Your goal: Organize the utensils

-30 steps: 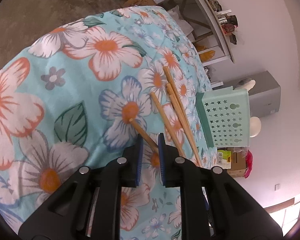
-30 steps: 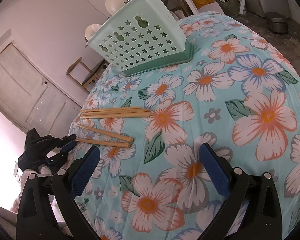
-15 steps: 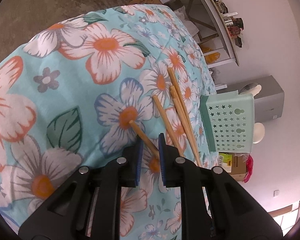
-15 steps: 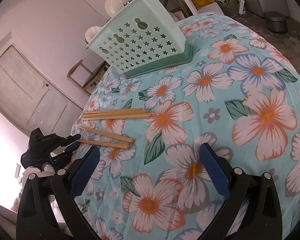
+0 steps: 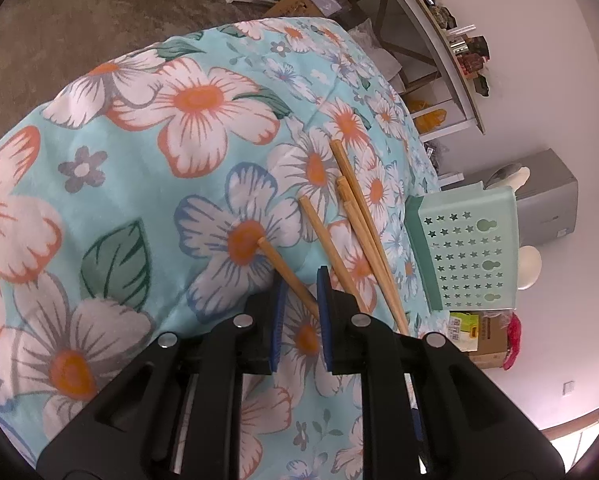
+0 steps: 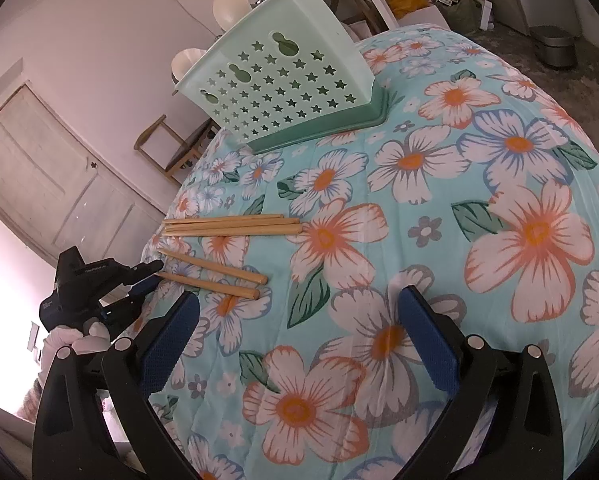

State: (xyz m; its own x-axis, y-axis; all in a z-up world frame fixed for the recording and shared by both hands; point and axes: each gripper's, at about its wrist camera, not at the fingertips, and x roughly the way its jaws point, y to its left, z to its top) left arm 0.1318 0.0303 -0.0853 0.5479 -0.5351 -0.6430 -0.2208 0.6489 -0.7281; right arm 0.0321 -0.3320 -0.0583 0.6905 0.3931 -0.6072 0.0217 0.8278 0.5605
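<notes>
The left gripper [image 5: 301,294] has its jaws nearly closed with one chopstick [image 5: 287,272] running between the blue pads; whether the pads press on it I cannot tell; its far end lies on the floral cloth [image 5: 139,160] over the worktop. A second chopstick [image 5: 327,250] lies just beside it, and a pair [image 5: 359,216] lies further in, touching along their length; all four lie near the worktop's edge beside that gripper. The basket [image 6: 283,92], mint green with star cut-outs, stands tipped at the far edge, well apart from them. The right gripper [image 6: 299,332] hangs wide open over bare cloth, holding nothing. A gloved hand [image 6: 79,338] carries the left gripper.
</notes>
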